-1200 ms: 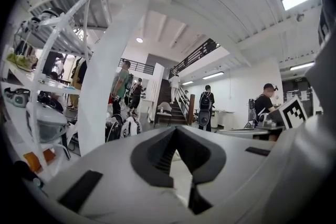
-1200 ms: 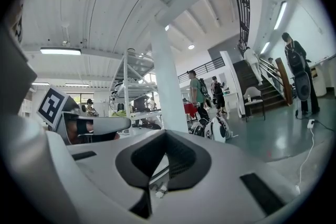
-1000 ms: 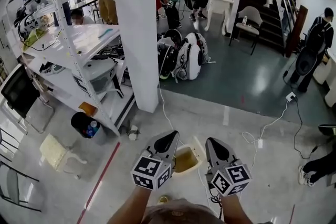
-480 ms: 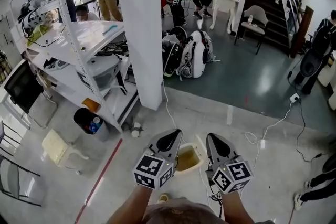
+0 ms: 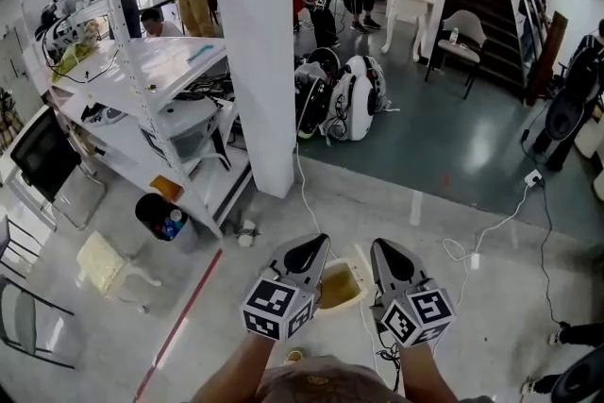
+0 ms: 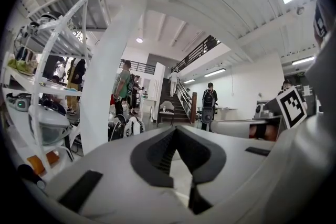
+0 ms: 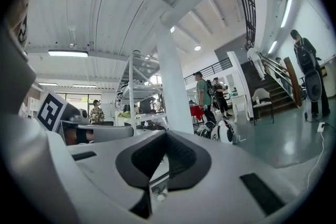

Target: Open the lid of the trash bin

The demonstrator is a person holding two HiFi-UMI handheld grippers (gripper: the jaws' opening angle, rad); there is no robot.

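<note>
Left tool (image 5: 310,250), smooth pale grey moulded plastic with black ribbed pads, has its tips pressed together on nothing. Right tool (image 5: 385,252), of the same build, is likewise closed and empty. Each carries a cube of black-and-white square markers. In the head view a small cream rectangular plastic trash bin (image 5: 338,286) with a dull yellow-brown top stands on the glossy pale grey floor (image 5: 453,316), showing between the two tools. Whether its lid is up cannot be told. Beyond are a square white pillar (image 5: 260,61), white metal shelving (image 5: 142,99) and a round black bin (image 5: 154,217).
</note>
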